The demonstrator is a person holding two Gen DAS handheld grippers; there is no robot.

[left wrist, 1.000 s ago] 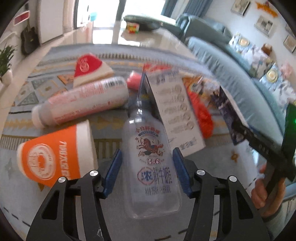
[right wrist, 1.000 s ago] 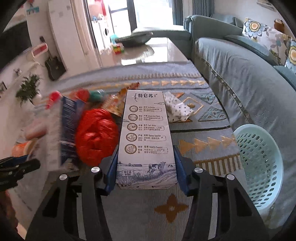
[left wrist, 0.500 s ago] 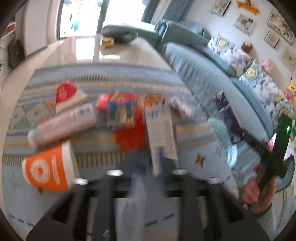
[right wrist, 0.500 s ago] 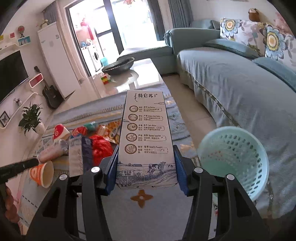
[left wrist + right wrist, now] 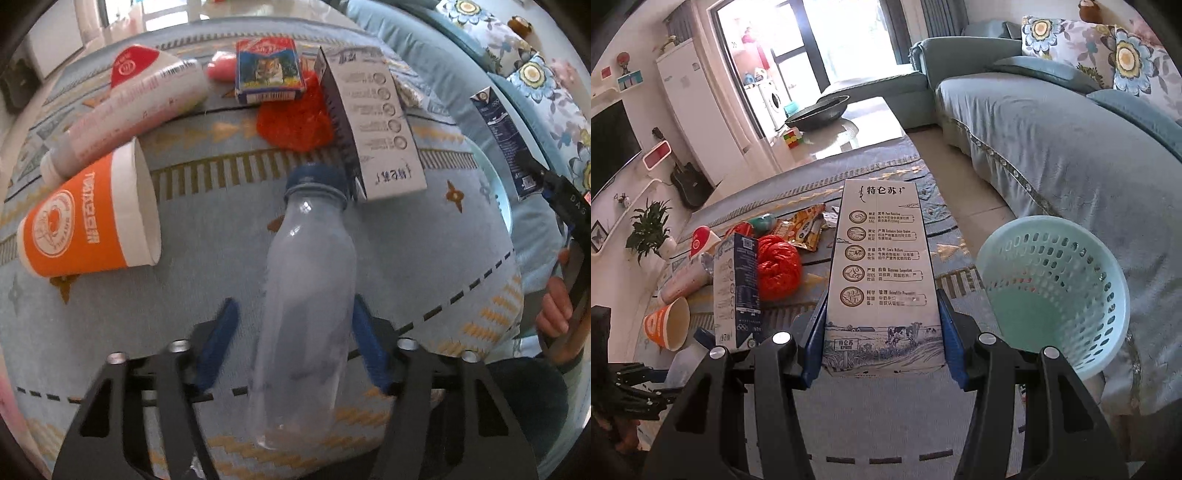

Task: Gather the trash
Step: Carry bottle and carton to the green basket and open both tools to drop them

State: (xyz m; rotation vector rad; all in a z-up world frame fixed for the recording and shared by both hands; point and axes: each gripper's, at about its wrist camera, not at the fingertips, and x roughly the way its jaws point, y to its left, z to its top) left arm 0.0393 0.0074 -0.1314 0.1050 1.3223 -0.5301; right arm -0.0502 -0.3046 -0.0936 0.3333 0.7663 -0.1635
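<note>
Two grippers are seen, each with black arms and blue pads. The left gripper (image 5: 295,347) straddles one clear plastic bottle (image 5: 306,314) with a dark blue cap; its jaws are opening, a gap shows on the left side, and the right pad lies at the bottle's edge, so the bottle is not clamped. The bottle lies on the pale blue patterned rug (image 5: 424,266), cap toward 12 o'clock.

The right gripper (image 5: 882,332) is clenched on one tall rectangular milk carton (image 5: 881,280), of white printed card with a blue farm scene, both pads pressed flat on its sides. One round mint-green plastic basket (image 5: 1052,295), its wall perforated with small holes, stands at 3 o'clock of that carton, just beside the grey-blue sofa (image 5: 1071,147).

In the left wrist view the rest is counted from the bottle:
- one orange and white paper cup (image 5: 88,229), on its side, at 9 o'clock;
- one pale pink cylindrical bottle (image 5: 129,114), lying, at 11 o'clock;
- one red and white cone-shaped cup (image 5: 136,62), beyond it;
- one small blue printed box (image 5: 267,70), at 12 o'clock;
- one crumpled red plastic bag (image 5: 295,118), below the box;
- one second milk carton (image 5: 376,122), at 1 o'clock, near the bottle's cap.

A person's hand (image 5: 554,310) is seen at 3 o'clock, wrapped round the other gripper's handle.
</note>
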